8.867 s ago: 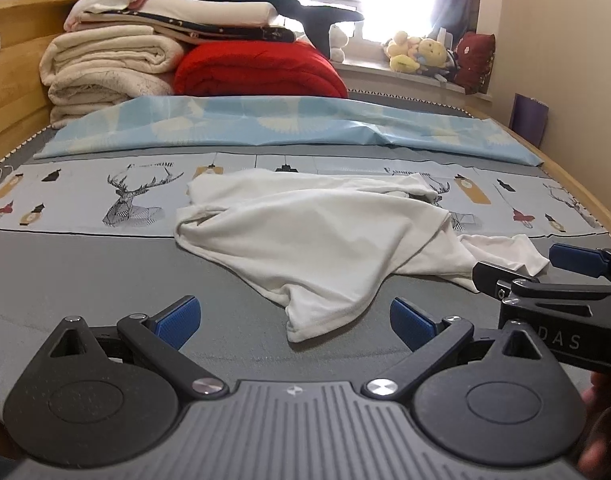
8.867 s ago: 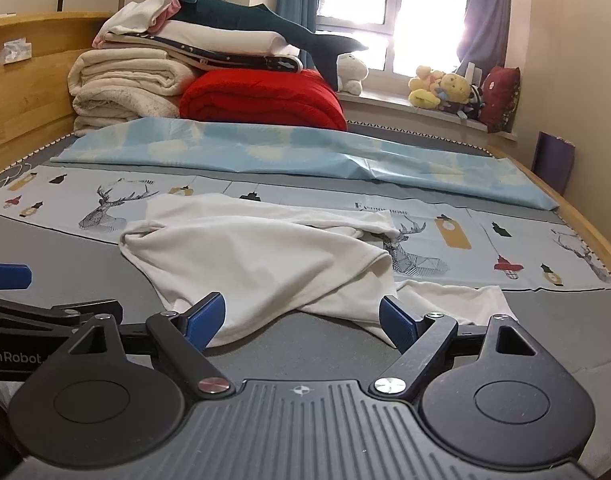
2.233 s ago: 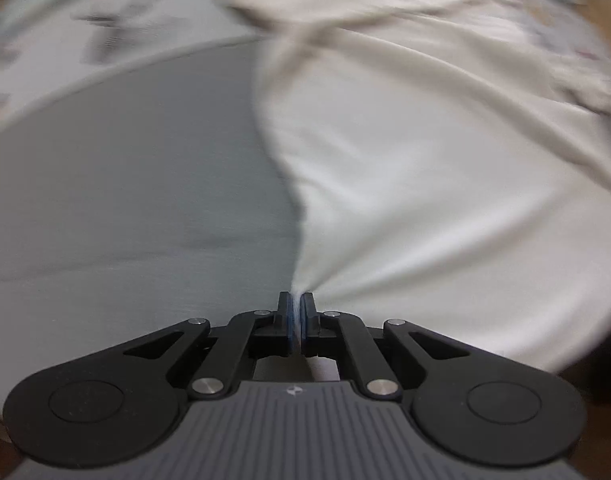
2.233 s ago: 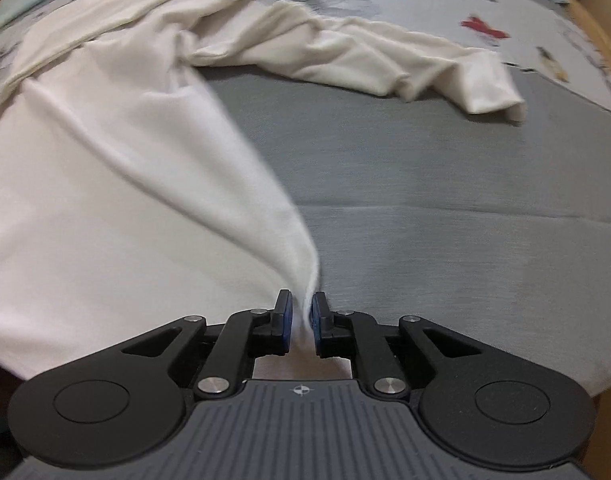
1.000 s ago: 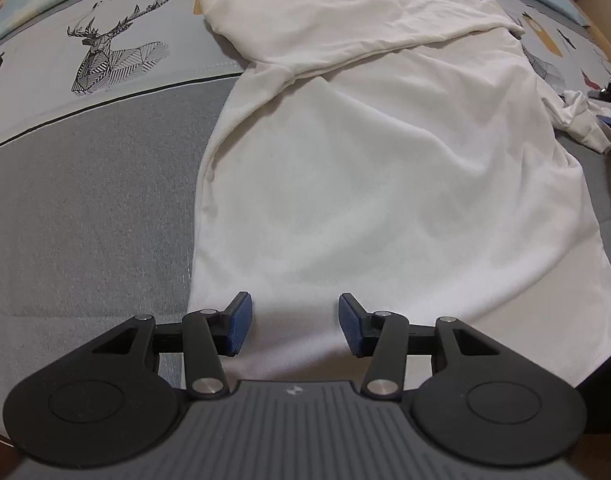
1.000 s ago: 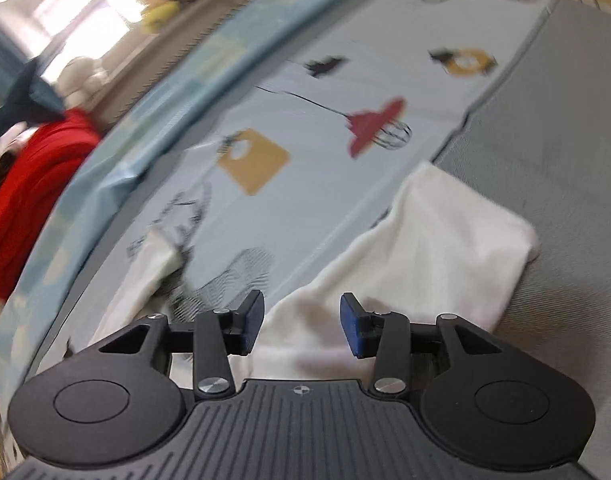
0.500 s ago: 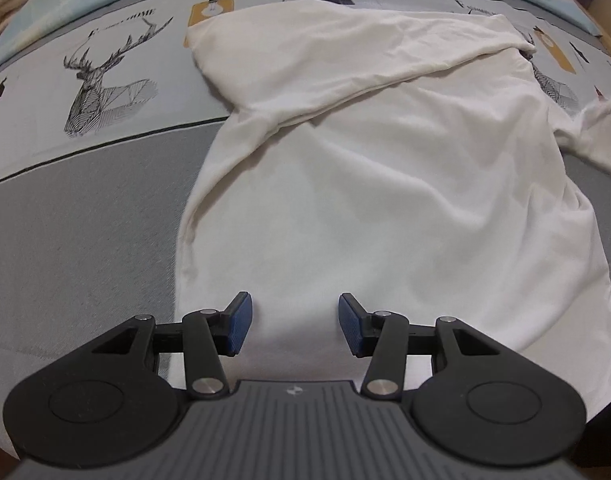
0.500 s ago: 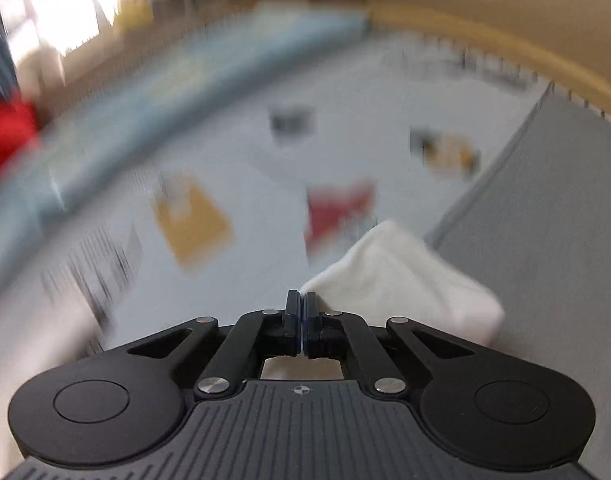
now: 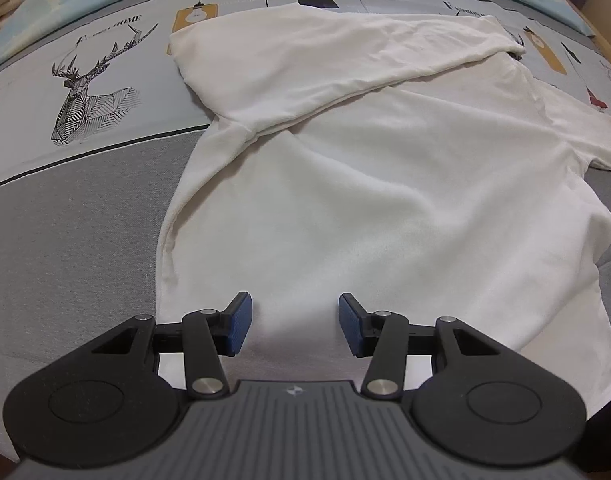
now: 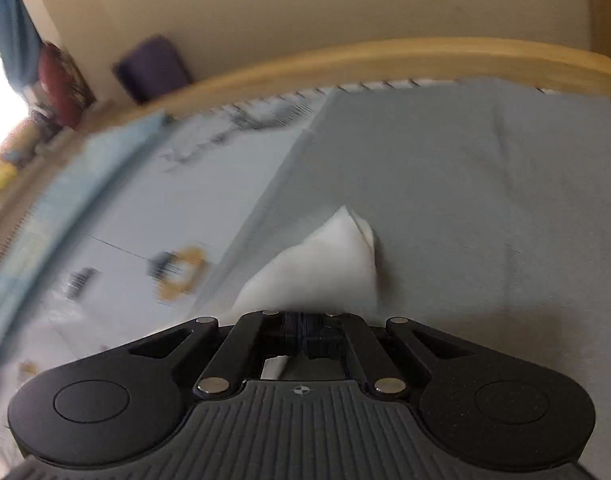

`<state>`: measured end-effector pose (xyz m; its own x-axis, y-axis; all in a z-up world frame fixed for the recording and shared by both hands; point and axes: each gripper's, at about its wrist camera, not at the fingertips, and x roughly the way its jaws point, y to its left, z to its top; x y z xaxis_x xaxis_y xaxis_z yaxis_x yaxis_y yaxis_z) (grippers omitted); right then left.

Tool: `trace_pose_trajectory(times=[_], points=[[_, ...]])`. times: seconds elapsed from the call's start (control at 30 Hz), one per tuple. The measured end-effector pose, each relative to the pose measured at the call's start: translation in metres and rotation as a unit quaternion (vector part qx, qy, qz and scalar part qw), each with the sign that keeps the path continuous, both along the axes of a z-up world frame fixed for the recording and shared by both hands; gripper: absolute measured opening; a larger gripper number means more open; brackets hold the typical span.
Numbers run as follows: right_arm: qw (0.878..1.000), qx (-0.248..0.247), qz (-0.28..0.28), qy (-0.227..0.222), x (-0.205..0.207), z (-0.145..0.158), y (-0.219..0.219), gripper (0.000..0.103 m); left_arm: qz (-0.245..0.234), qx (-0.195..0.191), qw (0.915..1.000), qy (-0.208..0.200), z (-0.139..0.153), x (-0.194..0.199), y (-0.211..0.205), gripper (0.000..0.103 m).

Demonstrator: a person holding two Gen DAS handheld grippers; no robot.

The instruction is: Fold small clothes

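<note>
Folding only just begun: white shirt (image 9: 385,208) laid out flat on the bed (image 9: 73,232), no fold made yet

Spread front-down or front-up, cannot tell which, on the grey part of the bed cover, top end over the deer picture (image 9: 89,92) strip; soft, a bit wrinkly, one long sleeve (image 9: 329,52) lying across the top, the other sleeve end (image 10: 325,264) pinched tight in the right gripper (image 10: 305,328) and lifted over the grey cover; left gripper (image 9: 292,322) held wide apart over the bottom hem, gripping nothing; sleeves and body all left to fold
</note>
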<state>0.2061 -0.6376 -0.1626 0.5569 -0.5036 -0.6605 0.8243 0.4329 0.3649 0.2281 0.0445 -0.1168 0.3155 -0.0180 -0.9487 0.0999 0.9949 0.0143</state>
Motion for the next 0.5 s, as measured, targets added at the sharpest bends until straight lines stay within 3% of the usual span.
trace_pose_trajectory(times=[0.13,0.2,0.33,0.5], points=[[0.998,-0.050,-0.001,-0.027,-0.005,0.017,0.000,0.000,-0.002,-0.006,1.0000,-0.001,0.000,0.001,0.002,0.053],[0.998,-0.062,-0.012,-0.020,-0.006,0.018,-0.003,0.000,-0.004,-0.009,1.0000,0.000,0.000,0.001,0.004,0.053],[1.000,0.001,-0.005,0.011,-0.007,-0.003,-0.014,0.004,-0.003,-0.012,0.9999,-0.001,0.000,0.001,0.009,0.053],[0.999,0.005,-0.016,-0.036,-0.017,0.008,-0.020,0.005,-0.003,-0.016,0.9999,-0.003,0.000,0.002,0.012,0.053]])
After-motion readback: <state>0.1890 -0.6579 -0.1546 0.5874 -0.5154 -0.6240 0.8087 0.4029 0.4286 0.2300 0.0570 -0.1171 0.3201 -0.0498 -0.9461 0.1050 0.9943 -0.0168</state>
